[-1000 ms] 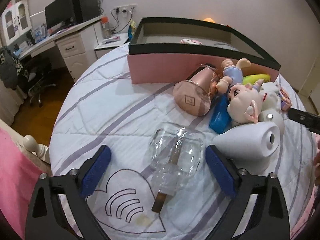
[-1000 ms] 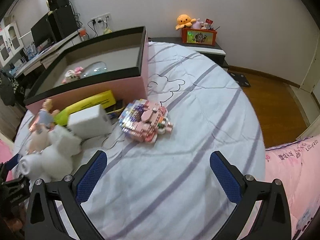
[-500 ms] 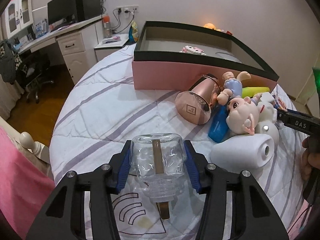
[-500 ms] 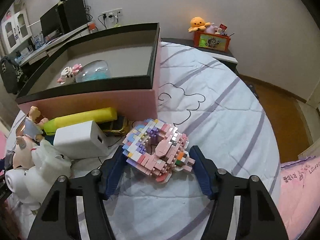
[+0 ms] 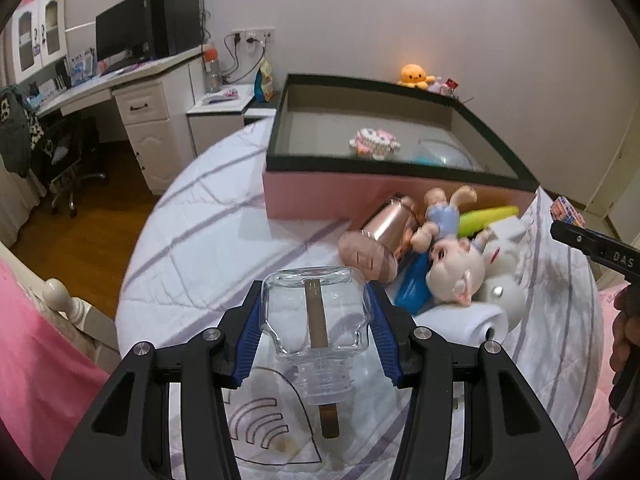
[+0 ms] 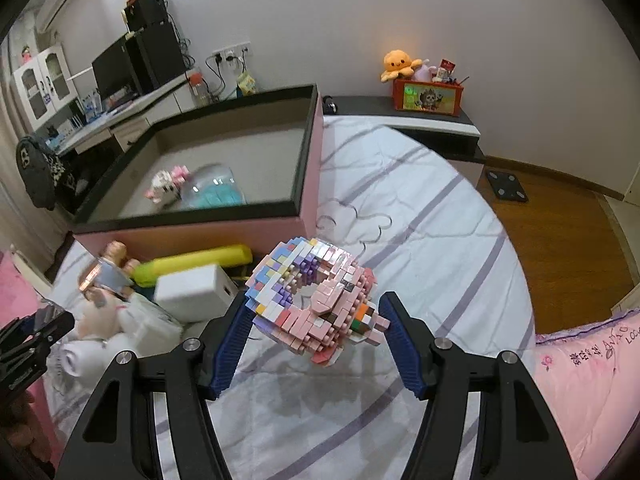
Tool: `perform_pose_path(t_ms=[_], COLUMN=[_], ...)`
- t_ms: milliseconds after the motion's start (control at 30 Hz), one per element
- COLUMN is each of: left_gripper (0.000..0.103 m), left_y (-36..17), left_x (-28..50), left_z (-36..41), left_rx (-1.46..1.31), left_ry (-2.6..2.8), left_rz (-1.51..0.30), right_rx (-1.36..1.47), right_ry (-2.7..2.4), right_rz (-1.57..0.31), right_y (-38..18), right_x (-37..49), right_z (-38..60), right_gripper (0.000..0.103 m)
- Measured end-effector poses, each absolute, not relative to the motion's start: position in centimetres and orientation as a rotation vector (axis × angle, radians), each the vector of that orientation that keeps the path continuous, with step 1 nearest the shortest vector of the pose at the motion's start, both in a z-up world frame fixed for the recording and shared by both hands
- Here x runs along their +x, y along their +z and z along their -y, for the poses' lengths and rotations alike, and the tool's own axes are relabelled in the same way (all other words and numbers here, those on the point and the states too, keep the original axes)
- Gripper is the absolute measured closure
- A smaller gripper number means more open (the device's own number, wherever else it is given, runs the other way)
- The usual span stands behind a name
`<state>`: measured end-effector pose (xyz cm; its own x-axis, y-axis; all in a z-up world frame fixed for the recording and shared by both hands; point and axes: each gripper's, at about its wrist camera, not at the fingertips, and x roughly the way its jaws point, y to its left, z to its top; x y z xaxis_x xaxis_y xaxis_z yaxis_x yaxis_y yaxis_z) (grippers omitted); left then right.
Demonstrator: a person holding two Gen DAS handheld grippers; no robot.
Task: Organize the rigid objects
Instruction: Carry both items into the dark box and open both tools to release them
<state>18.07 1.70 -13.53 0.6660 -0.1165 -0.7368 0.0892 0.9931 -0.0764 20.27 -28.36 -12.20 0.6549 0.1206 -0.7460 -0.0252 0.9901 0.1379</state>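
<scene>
My left gripper [image 5: 314, 334] is shut on a clear glass bottle [image 5: 314, 320] with a brown stick inside, held above the bed. My right gripper [image 6: 314, 324] is shut on a pink and pastel brick-built figure [image 6: 314, 300], lifted off the sheet. The pink box with a black rim [image 5: 384, 196] [image 6: 200, 236] stands on the bed behind both; it holds a small pink block toy [image 5: 374, 142] [image 6: 166, 188] and a clear dome with blue inside [image 6: 212, 192].
A pile lies before the box: a rose-gold cup [image 5: 376, 240], a doll [image 5: 452, 264], a blue item [image 5: 414, 288], a yellow tube [image 6: 192, 264], a white block [image 6: 192, 292] and a white roll [image 5: 460, 320]. A desk [image 5: 132, 92] stands left; the bed edge falls to wooden floor [image 6: 560, 248].
Both grippers went from open to shut: the left closed on the glass bottle, the right on the brick figure. Both objects have risen off the sheet, and the box looks nearer.
</scene>
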Motion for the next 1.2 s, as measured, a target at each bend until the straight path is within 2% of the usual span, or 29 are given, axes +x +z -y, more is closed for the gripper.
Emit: perform_pose_path(t_ms=[333, 667, 833, 1200], left_gripper=[0.052, 0.052, 0.052, 0.052], left_y=[-9.3, -4.4, -4.7, -8.9], left_x=[21.0, 29.3, 34.0, 40.7], left_z=[-2.5, -1.3, 0.1, 2.3], left_rx=[-0.035, -0.039, -0.048, -0.035], left_ry=[-0.117, -0.175, -0.207, -0.213], left_rz=[-0.738, -0.621, -0.642, -0.756], right_rx=[0.091, 0.06, 0.067, 0.063], right_ry=[0.15, 0.201, 0.204, 0.192], right_rz=[-0.769, -0.7, -0.726, -0.824], right_y=[-8.2, -5.0, -5.8, -9.7], right_x=[22.5, 28.8, 32.4, 37.3], right_z=[26.2, 23.4, 22.6, 22.5], right_gripper=[0.037, 0.037, 0.037, 0.037])
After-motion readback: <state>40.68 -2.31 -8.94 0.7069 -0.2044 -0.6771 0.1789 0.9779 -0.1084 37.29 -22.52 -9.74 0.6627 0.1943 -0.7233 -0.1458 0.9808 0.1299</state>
